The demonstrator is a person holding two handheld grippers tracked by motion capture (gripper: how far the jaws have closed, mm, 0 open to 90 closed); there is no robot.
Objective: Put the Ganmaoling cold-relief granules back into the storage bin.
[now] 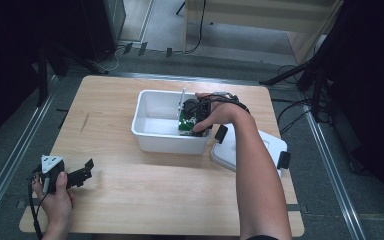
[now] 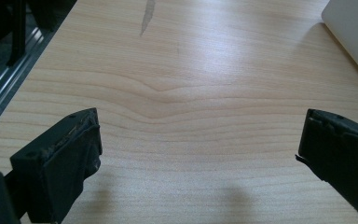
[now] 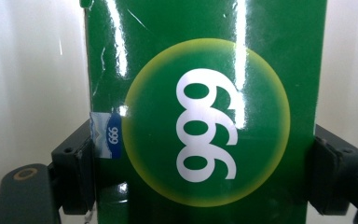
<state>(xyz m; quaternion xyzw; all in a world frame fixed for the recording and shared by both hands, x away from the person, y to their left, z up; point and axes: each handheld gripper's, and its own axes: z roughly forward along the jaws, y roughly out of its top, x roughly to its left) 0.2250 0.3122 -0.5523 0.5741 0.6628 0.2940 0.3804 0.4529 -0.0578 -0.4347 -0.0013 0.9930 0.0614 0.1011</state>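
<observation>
Hands were seen from above: the right gripper point(image 1: 194, 117) was lowered inside the white bin point(image 1: 152, 137), clamped on a green box point(image 1: 185, 124), and the left gripper point(image 1: 75, 172) was rested on the table point(image 1: 130, 200), well apart from the bin. Between the left gripper's point(image 2: 198, 149) wide-apart jaws, bare wood was shown. The green box point(image 3: 205, 112) was pressed on both sides by the right gripper's point(image 3: 200, 172) jaws.

1. One white bin point(image 1: 152, 135).
2. One white lid point(image 1: 275, 145).
3. One green box point(image 3: 205, 116).
4. Two grippers: left gripper point(image 1: 82, 172), right gripper point(image 1: 195, 117).
5. One wooden table point(image 1: 130, 195).
</observation>
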